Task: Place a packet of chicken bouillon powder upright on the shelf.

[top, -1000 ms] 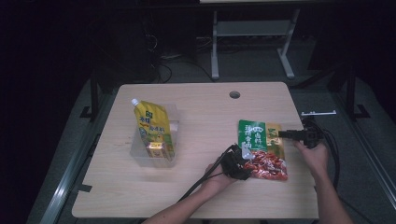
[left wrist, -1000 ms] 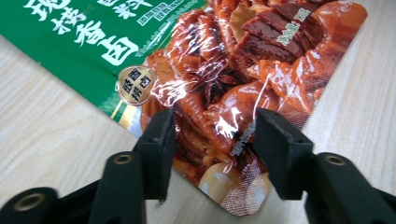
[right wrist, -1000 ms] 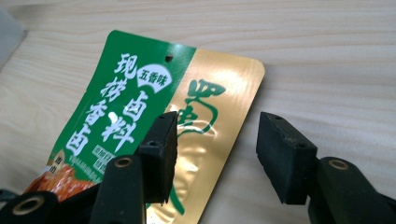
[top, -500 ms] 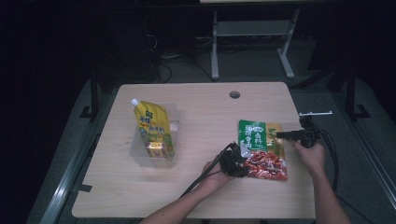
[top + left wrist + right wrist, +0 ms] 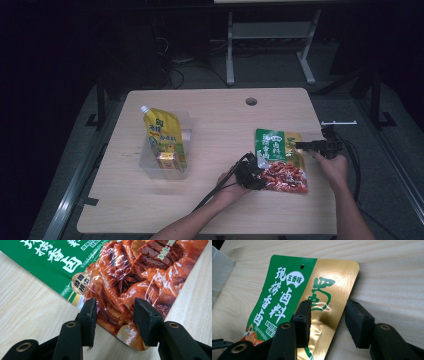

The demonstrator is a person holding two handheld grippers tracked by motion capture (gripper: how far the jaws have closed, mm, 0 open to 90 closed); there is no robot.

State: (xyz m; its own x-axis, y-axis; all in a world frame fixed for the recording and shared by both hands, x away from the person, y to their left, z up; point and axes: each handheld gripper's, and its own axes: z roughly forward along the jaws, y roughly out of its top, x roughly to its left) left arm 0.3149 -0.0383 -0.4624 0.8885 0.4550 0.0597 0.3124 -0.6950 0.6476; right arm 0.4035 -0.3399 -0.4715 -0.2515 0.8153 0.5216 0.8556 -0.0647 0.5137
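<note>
A flat sauce pouch (image 5: 280, 160), green and gold on top with red braised meat printed below, lies on the wooden table (image 5: 215, 125). My left gripper (image 5: 261, 163) is at its near left corner. In the left gripper view the jaws (image 5: 115, 315) straddle the pouch's (image 5: 125, 277) printed meat corner without pinching it; they have just closed a little. My right gripper (image 5: 299, 145) comes in from the right. Its jaws (image 5: 328, 315) have just been closing astride the gold edge of the pouch (image 5: 284, 290), one over the foil, one over bare wood.
A clear plastic bin (image 5: 150, 167) at the left of the table holds a yellow spout pouch (image 5: 162, 132) and a small box (image 5: 167, 161). Its corner (image 5: 219, 265) shows in the right gripper view. A round cable hole (image 5: 251, 101) sits near the far edge.
The left gripper has shifted a little left, toward the pouch's near left corner. The right gripper has edged left onto the pouch's right edge. The pouch has stayed put.
</note>
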